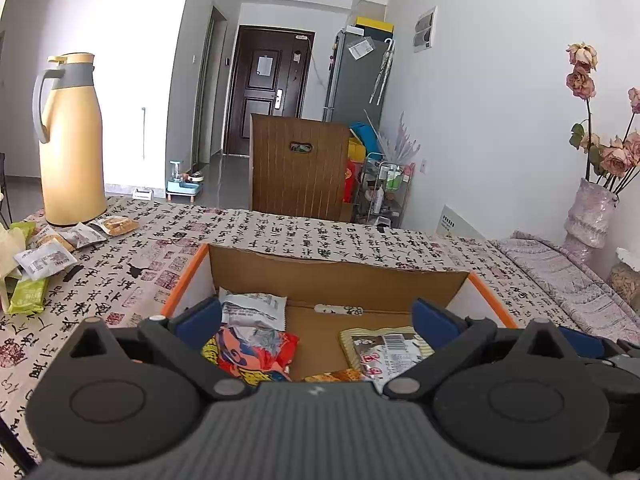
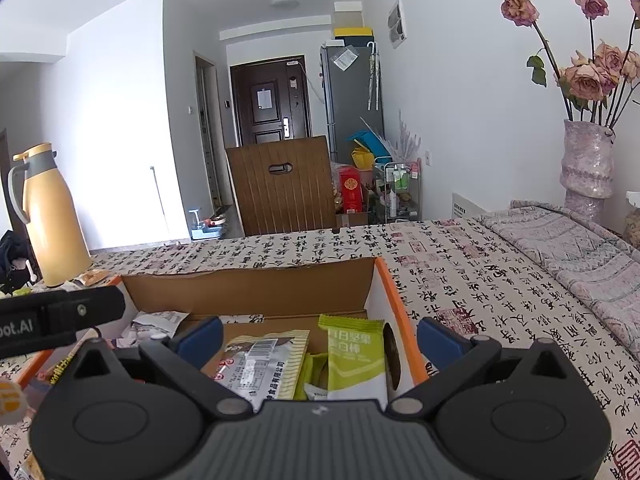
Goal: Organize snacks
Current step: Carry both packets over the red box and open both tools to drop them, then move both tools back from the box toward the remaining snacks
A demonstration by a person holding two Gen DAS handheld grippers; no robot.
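Presently, both the left gripper (image 1: 318,322) and the right gripper (image 2: 320,340) hang over the cardboard box (image 1: 340,276), jaws spread wide, pinching nothing. Several snack packets already lie inside, including a green bar (image 2: 356,356). Farther off, at ten o'clock, loose packets (image 1: 44,258) remain unsorted beside the yellow flask (image 1: 72,140). Judged partly complete.

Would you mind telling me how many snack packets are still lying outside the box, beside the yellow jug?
About 6 beside the jug: four pale packets, one orange packet and a green bar; others may be hidden.
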